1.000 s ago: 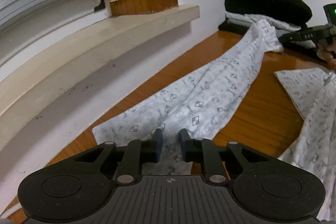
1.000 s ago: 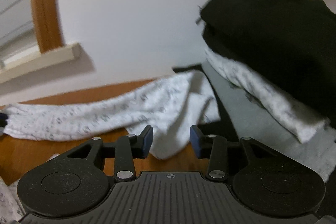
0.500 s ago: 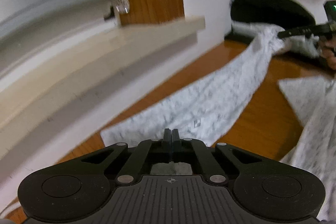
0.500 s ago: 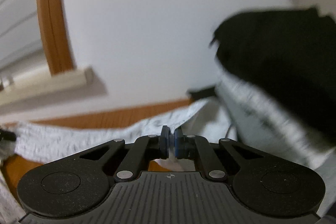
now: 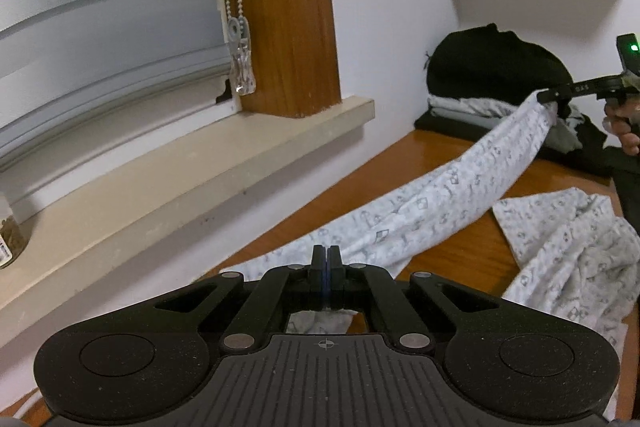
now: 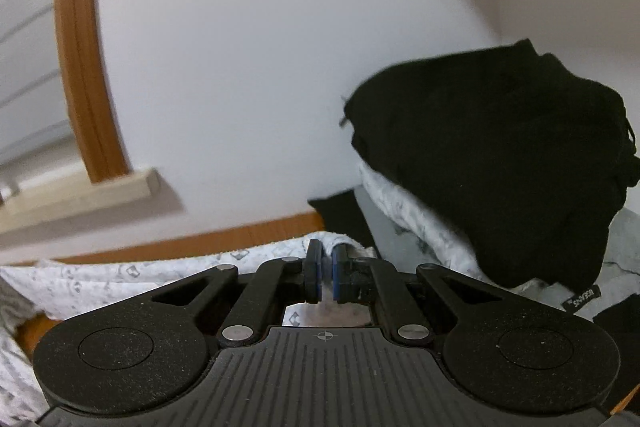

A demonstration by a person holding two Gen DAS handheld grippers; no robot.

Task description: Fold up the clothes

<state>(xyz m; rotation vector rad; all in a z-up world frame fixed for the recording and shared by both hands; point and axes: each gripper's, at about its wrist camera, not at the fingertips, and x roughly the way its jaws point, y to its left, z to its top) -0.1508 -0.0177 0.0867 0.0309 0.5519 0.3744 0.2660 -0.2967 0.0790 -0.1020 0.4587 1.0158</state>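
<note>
Over the wooden table (image 5: 448, 155): white patterned cotton garment (image 5: 452, 203) stretched between tools
Left tool (image 5: 327, 259): clamped on one end
Right tool (image 6: 325, 269): pinching the other
Handling: soft, light, floppy, so grip the edges

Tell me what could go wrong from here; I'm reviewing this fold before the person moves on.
1. The patterned garment is stretched between the left gripper and right gripper; each pinches only an edge, so more tension may pull it free.
2. The right end hangs close to the stacked clothes; a swing could topple them.
3. The loose part lies bunched on the table and may fold in creased.
</note>
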